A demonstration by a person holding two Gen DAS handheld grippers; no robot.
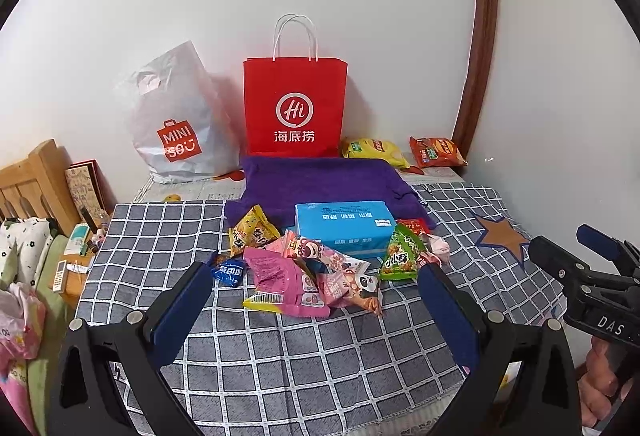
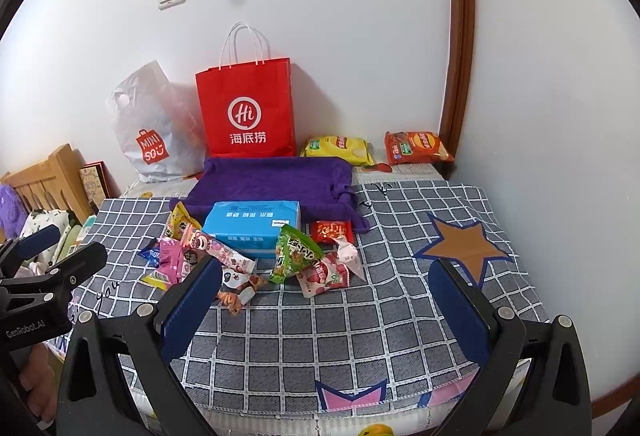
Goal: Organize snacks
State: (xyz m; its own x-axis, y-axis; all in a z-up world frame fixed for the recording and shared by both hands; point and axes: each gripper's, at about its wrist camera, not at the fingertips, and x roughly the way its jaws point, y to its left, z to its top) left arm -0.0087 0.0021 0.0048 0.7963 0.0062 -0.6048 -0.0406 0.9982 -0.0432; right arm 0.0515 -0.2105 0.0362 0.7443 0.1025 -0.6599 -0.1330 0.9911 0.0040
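The snack pile [image 1: 312, 268] lies mid-table on the checked cloth [image 1: 280, 356], heaped against the blue box [image 1: 344, 226], so the lower packets are half buried and hard to tell apart. Only the right view shows the strawberry packet [image 2: 324, 274] clearly. Both the left gripper [image 1: 316, 300] and the right gripper [image 2: 324, 300] are spread wide, holding nothing. Far behind, a red bag [image 1: 295, 108] stands by the purple cloth tray [image 1: 320, 180].

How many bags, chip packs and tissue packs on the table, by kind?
Carrier bags: 2, red paper bag and white plastic bag
Chip packs by the wall: 2, yellow chip pack and orange chip pack
Blue tissue pack: 1
Total: 5, not counting the loose pile of small snack packets.
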